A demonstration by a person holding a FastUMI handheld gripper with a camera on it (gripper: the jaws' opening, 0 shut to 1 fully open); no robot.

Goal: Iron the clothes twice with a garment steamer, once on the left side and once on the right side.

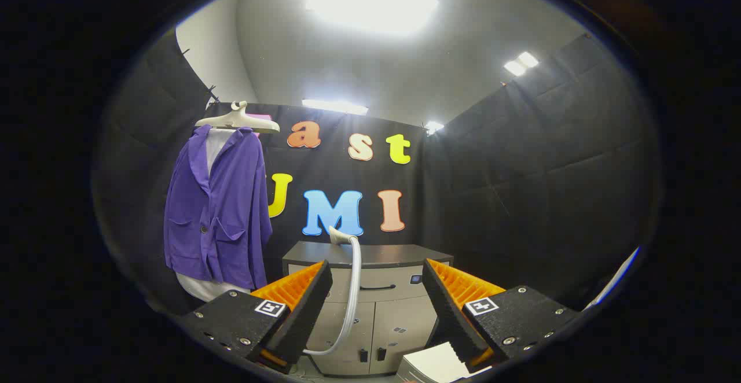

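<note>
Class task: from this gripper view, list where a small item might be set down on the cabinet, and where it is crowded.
The gripper is open and holds nothing. The cabinet top is bare to the right of the steamer head, up to its right corner. Its left end is crowded: the steamer head sits there, its hose drops down the front, and the purple jacket hangs close beside.

The handheld two-finger gripper (376, 296) shows two wedge-shaped fingers with ribbed inner faces, spread apart, each mounted on a black textured block studded with silver screws and a square black-and-white marker.
</note>
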